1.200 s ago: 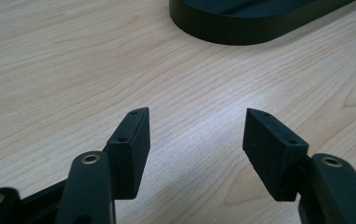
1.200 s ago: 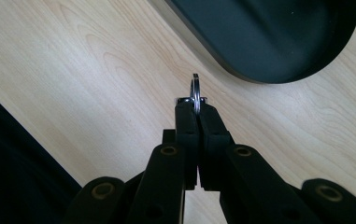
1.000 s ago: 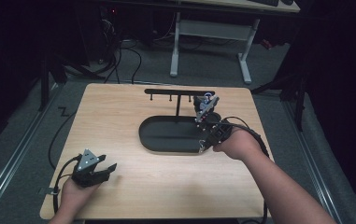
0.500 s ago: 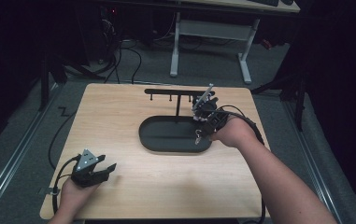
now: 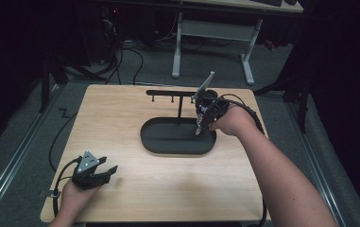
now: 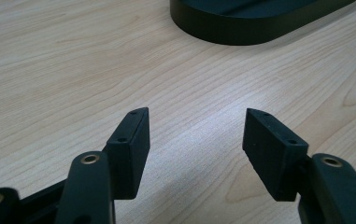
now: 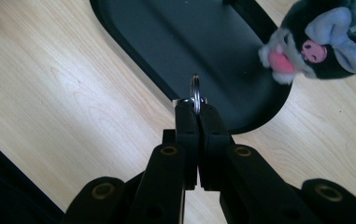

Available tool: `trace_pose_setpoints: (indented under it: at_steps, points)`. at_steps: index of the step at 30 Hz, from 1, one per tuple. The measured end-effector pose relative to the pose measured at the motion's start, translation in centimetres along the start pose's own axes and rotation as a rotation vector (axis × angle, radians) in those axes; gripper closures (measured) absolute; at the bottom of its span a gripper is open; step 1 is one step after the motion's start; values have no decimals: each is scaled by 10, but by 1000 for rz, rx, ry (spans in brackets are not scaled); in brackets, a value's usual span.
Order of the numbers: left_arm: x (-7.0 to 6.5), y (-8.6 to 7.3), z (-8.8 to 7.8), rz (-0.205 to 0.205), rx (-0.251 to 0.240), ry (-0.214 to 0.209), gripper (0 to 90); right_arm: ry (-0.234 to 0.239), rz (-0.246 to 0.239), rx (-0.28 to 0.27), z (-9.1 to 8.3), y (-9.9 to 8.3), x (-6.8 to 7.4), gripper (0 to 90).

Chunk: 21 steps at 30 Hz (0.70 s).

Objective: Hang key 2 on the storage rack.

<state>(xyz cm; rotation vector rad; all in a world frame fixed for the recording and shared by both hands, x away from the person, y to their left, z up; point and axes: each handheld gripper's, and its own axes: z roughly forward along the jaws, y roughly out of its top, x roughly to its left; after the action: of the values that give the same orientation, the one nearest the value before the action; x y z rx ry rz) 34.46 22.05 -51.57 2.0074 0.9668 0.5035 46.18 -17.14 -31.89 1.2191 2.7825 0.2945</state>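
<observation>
- At about 7 o'clock on the bench, the left claw rests on the wood with its jaws spread and nothing between them; its own view has the dark oval tray lying ahead toward 12 o'clock, well apart.
- At the centre, the tray sits under a black hook rack whose crossbar runs along the far side, its small pegs bare.
- At roughly 2 o'clock, the right claw hangs nose-down over the tray's right end, jaws pinched tight on a metal key ring that pokes out just past the tips.
- From that ring dangles a small plush toy, grey and blue with a pink snout, seen at 1 o'clock in the right gripper view, off the tray floor.
- The step in hand looks like carrying the keychain toward the rack for hanging. The next move would call for lifting the ring level with a peg, lining its opening up with the peg, then easing it on before letting go; the swinging toy could pull the ring askew.
</observation>
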Motion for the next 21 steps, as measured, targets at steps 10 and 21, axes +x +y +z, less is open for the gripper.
trace_pose_setpoints:
  at_steps: [10,21]
  points:
    - [1,0,0,-2,1,2,419,-6,11,2,-5,16,-6,893]
    - [1,0,-1,-4,-2,1,419,-7,28,-27,0,42,-20,893]
